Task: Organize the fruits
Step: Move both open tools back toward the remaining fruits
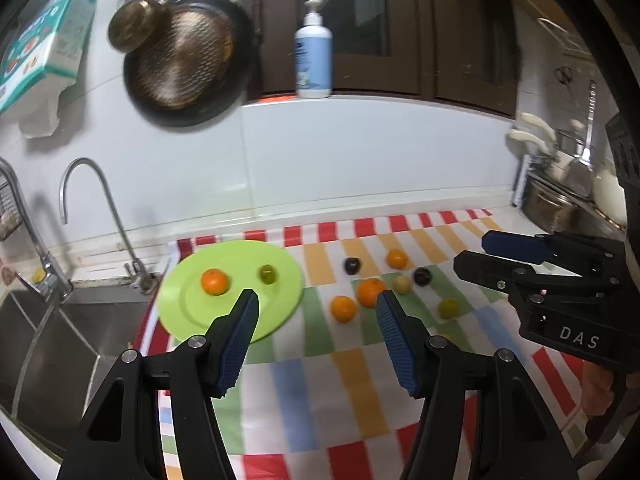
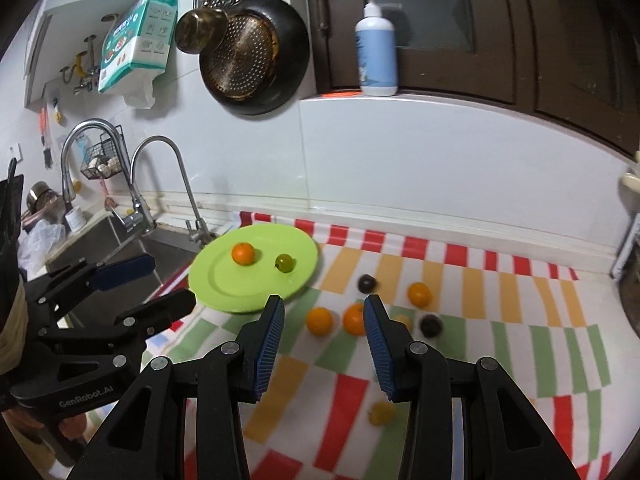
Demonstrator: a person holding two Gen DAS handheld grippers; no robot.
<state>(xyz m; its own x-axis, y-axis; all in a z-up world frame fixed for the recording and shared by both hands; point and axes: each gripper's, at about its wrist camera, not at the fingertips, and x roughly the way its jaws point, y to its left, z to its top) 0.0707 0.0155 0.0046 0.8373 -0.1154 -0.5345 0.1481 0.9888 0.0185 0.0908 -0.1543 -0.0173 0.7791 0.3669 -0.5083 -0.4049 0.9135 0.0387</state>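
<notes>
Pale fruit [image 2: 403, 321] behind hand-held gripper [image 2: 324, 306]

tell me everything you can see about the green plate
The plate is round, bright lime green and glossy, plastic by the look, with a shallow well and a broad flat rim. It lies flat on the striped cloth at the cloth's sink-side end, beside the faucet. On it sit two fruits, apart from each other: an orange and a small green fruit. No gripper touches it; the other fruits lie off it on the cloth.
</notes>
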